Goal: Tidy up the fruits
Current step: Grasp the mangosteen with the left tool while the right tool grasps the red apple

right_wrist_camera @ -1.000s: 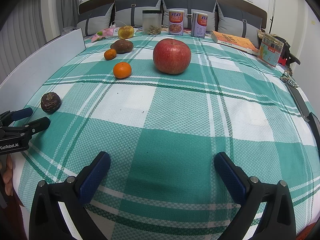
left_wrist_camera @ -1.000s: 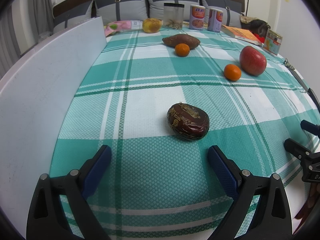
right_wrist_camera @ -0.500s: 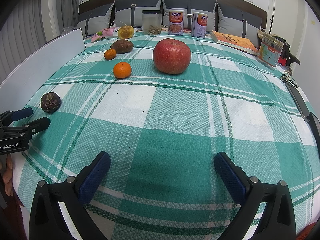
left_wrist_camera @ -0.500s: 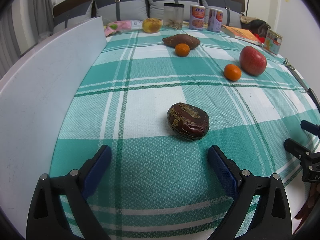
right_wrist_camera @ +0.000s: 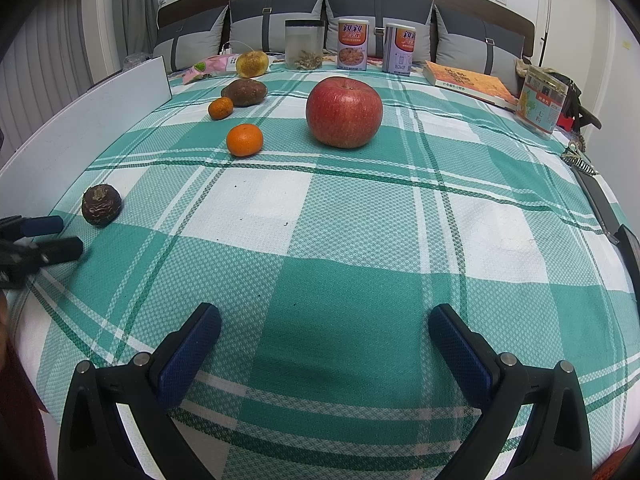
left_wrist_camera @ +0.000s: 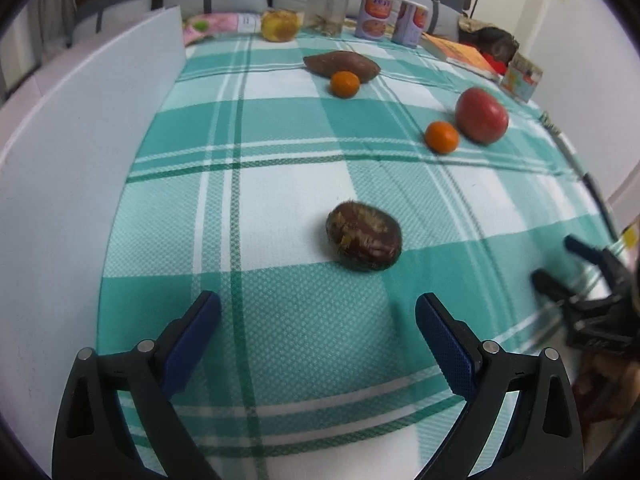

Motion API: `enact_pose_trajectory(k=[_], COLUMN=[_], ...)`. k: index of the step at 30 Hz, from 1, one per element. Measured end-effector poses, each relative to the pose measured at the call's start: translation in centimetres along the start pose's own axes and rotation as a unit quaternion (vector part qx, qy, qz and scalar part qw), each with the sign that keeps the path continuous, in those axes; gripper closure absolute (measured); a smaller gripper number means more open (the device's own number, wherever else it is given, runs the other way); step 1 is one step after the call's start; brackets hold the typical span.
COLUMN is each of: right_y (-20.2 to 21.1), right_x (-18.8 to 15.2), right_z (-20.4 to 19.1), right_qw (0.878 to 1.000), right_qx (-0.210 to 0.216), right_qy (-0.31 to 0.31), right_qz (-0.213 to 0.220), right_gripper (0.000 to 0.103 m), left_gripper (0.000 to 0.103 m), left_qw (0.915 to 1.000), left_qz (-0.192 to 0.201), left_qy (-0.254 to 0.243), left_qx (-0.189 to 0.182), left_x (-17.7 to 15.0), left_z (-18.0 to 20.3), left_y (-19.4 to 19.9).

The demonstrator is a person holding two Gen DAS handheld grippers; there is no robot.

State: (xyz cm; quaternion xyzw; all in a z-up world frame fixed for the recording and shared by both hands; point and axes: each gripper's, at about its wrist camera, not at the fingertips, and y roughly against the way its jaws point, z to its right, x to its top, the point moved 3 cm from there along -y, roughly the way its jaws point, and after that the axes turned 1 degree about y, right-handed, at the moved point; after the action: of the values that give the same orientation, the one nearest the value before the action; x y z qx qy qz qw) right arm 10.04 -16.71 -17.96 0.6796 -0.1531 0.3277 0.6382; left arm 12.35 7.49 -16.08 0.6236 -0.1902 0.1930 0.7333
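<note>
From the left wrist camera, the left gripper [left_wrist_camera: 318, 312] hovers low over the green-and-white checked cloth [left_wrist_camera: 280, 340] with its blue-padded jaws spread wide and nothing between them. Just ahead of the jaws, slightly right of centre, lies a dark wrinkled passion fruit [left_wrist_camera: 363, 236], clear of both pads. Farther back sit a small orange [left_wrist_camera: 441, 137] just beside a red apple [left_wrist_camera: 481, 115], and beyond them another small orange [left_wrist_camera: 344, 84] touching a sweet potato [left_wrist_camera: 341, 65]. A yellowish fruit [left_wrist_camera: 280, 25] rests near the far edge, by a clear jar [left_wrist_camera: 329, 9] and two cans [left_wrist_camera: 394, 14]. A white board [left_wrist_camera: 80, 152] stands along the left. From the right wrist camera, the right gripper [right_wrist_camera: 324, 332] is likewise spread wide and empty above the cloth, well short of any fruit. The apple [right_wrist_camera: 344, 112] sits ahead near the middle, the nearer orange [right_wrist_camera: 244, 140] to its left, the passion fruit [right_wrist_camera: 101, 210] far to the left, just beyond the left gripper's tips [right_wrist_camera: 52, 236]. A book [right_wrist_camera: 468, 84] lies at the far right.
</note>
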Motion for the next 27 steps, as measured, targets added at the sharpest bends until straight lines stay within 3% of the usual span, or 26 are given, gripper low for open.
enact_pose_trajectory(k=[4,9,10,11,12,15,17,19,23,27], right_y=[-0.1,-0.2,-0.2,-0.2,-0.2,-0.5,-0.4,-0.5,-2.7,-7.3], right_x=[0.0,0.0,0.0,0.0,0.0,0.6,2.4,5.8,13.3,17.9], right_z=[-0.1,-0.1,-0.1,-0.1,-0.1,0.2,1.6,3.6,4.5,3.1], right_qw=[1.000,1.000,1.000,1.000,1.000,0.999,0.996,0.994,0.991,0.983], right_qx=[0.000,0.000,0.000,0.000,0.001,0.018,0.057,0.070,0.079,0.074], right_qy=[0.000,0.000,0.000,0.000,0.000,0.002,-0.035,-0.069,-0.063,-0.042], right_qz=[-0.002,-0.002,-0.002,-0.002,-0.003,-0.040,-0.055,-0.056,-0.088,-0.160], right_gripper=[0.000,0.000,0.000,0.000,0.000,0.000,0.002,0.002,0.002,0.002], left_gripper=[0.005,0.007,0.013,0.043,0.056,0.058,0.059,0.059,0.059,0.059], left_qw=[0.9993,0.9889,0.9854,0.9828,0.9830,0.9835,0.9853,0.9888,0.9939,0.9959], left_qz=[-0.014,-0.055,-0.064,-0.075,-0.082,-0.085,-0.080,-0.080,-0.075,-0.077], left_qy=[-0.035,-0.130,-0.148,-0.161,-0.161,-0.156,-0.148,-0.125,-0.081,-0.047], left_qx=[-0.005,0.046,0.053,0.051,0.032,0.035,0.030,0.018,0.004,-0.002], left_x=[1.8,3.2,3.3,3.3,3.5,3.8,3.6,3.3,3.2,3.4], left_z=[1.8,4.5,4.9,5.2,5.3,5.2,5.0,4.5,3.4,2.3], left_y=[-0.4,-2.7,-3.1,-3.4,-3.4,-3.2,-2.9,-2.6,-1.9,-1.4])
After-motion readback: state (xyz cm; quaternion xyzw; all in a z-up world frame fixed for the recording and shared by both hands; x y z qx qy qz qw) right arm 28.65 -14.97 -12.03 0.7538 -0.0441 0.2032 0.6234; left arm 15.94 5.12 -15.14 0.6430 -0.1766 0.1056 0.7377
